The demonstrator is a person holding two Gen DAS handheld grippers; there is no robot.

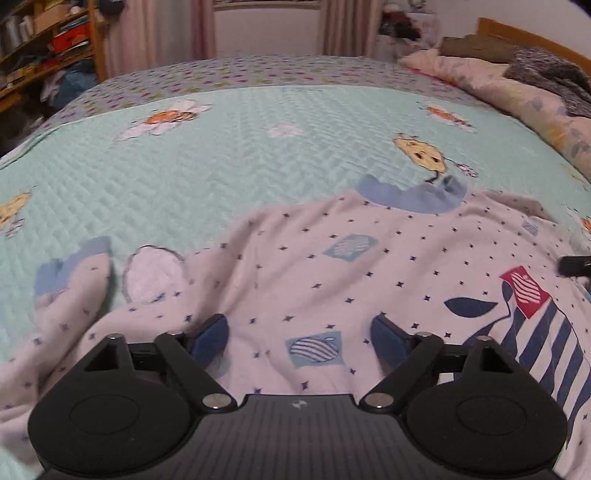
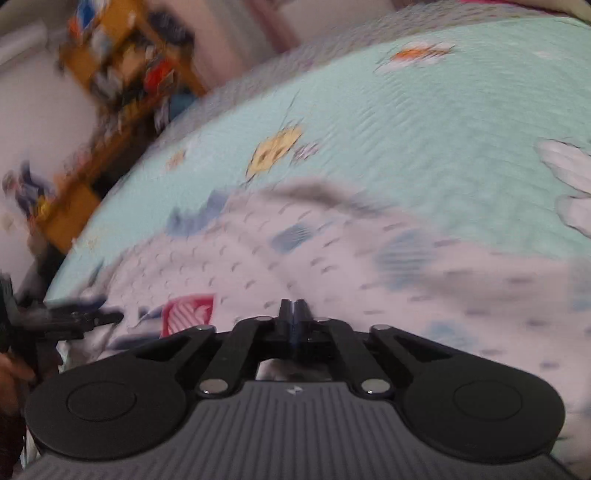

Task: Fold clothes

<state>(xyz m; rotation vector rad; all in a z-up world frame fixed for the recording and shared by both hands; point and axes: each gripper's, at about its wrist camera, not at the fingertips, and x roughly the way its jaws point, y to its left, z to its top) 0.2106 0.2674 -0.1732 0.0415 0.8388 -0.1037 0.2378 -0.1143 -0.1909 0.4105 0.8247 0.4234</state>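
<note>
A white long-sleeved shirt (image 1: 332,266) with small dark stars, blue cuffs and a blue collar lies spread on the mint quilted bedspread (image 1: 221,166). My left gripper (image 1: 299,336) is open just above the shirt's lower part, with the cloth between its blue pads. The right wrist view is blurred by motion: the shirt (image 2: 332,266) fills its lower half. My right gripper (image 2: 294,308) has its fingers pressed together over the shirt; whether cloth is pinched between them I cannot tell. The left gripper (image 2: 92,317) shows at that view's left edge.
A wooden shelf (image 1: 48,48) full of things stands at the far left beside the bed. A rolled pink duvet (image 1: 498,85) and dark blankets lie along the bed's right side by the headboard. Curtains (image 1: 266,26) hang behind the bed.
</note>
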